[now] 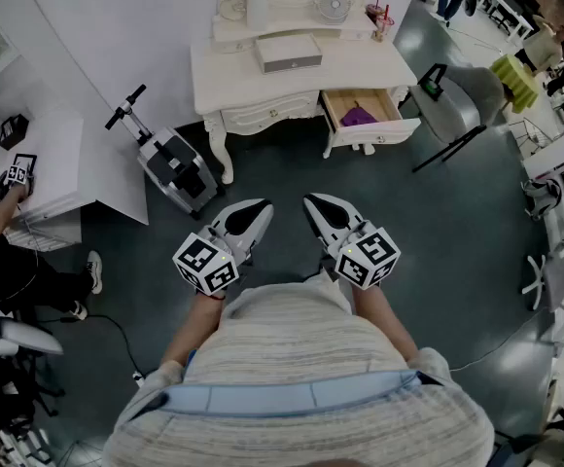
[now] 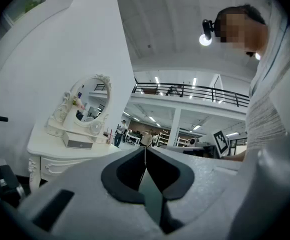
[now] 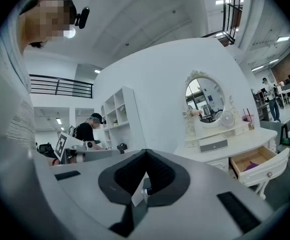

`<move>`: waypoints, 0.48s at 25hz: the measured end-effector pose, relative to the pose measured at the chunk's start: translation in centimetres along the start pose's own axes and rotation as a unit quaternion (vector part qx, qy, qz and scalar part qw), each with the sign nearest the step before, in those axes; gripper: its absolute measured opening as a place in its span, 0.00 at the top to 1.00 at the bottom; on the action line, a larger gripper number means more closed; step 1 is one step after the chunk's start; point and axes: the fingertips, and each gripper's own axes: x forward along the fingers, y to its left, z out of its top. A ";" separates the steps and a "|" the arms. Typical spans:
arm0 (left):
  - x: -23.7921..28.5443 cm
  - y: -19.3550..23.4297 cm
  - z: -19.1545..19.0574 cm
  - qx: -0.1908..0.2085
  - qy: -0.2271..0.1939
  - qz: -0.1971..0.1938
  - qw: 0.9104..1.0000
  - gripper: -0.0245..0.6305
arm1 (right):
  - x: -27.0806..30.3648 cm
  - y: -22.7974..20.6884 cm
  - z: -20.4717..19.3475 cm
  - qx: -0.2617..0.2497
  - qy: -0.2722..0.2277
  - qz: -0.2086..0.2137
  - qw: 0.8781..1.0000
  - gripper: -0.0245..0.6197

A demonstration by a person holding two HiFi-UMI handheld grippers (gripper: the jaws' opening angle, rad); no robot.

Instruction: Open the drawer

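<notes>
Head view: the drawer [image 1: 383,134], upper centre-right under the tabletop [image 1: 360,64], is already standing open, so little seems left. I am holding the left tongs [image 1: 255,212] and right tongs [image 1: 319,207] well below it.

Left gripper view: the left tongs [image 2: 145,154] are sitting closed, empty.

Right gripper view: the right tongs [image 3: 144,156] are sitting closed, empty, with the drawer [image 3: 265,166] lying far off at lower right.

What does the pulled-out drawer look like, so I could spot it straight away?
Find the white dressing table with the oval mirror, standing against the curved wall. At its right end in the head view, one drawer juts out. Unlike the shut middle drawer beside it, its pale wooden inside shows, with something purple lying in it.
</notes>
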 end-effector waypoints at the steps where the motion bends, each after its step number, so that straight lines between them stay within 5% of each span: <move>1: 0.0 0.0 0.0 0.000 0.000 0.000 1.000 0.93 | 0.0 0.0 0.0 0.000 0.000 0.000 1.000 0.95; 12: -0.1 0.2 0.0 -0.004 -0.005 0.001 1.000 0.93 | 0.3 0.0 -0.2 0.001 0.000 0.001 1.000 0.95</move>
